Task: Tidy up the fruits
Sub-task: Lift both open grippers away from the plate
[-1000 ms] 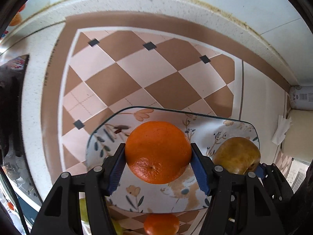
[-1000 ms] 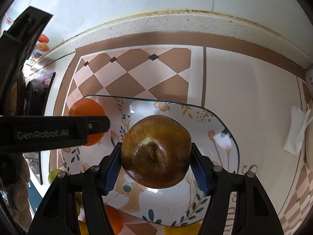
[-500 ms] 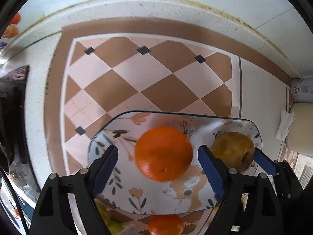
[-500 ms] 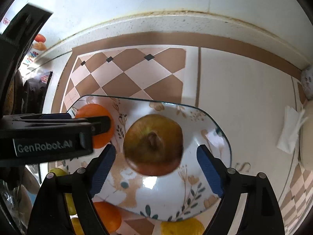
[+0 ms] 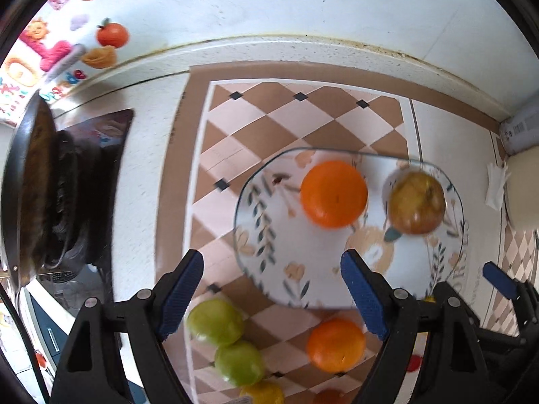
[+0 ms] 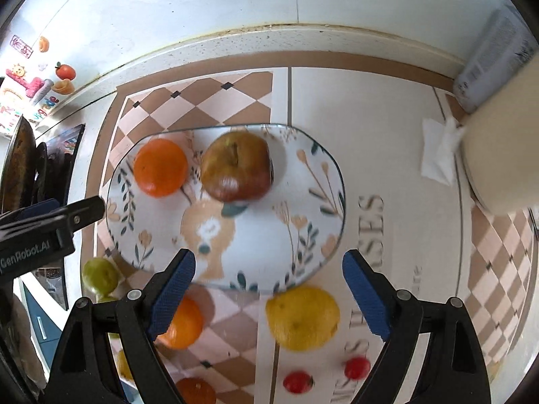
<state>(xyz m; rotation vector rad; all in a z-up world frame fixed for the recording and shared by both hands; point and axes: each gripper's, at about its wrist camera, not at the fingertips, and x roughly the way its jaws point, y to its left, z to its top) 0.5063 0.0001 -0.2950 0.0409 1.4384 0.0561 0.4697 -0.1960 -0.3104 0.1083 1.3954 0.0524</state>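
Fruit lies in two groups on the bench. On the flowered plate [image 6: 323, 235], toward the back edge of the bench, an orange [image 6: 160, 167] and a brownish apple [image 6: 235, 165] rest close beside each other. Off the plate, by its near rim, lie a lemon [image 6: 302, 318], a second orange [image 5: 335, 345], two green fruits [image 5: 215, 321] and two small red tomatoes [image 6: 297, 382]. The left gripper [image 5: 273, 298] and the right gripper [image 6: 269, 294] both have their jaws spread wide, pinching nothing.
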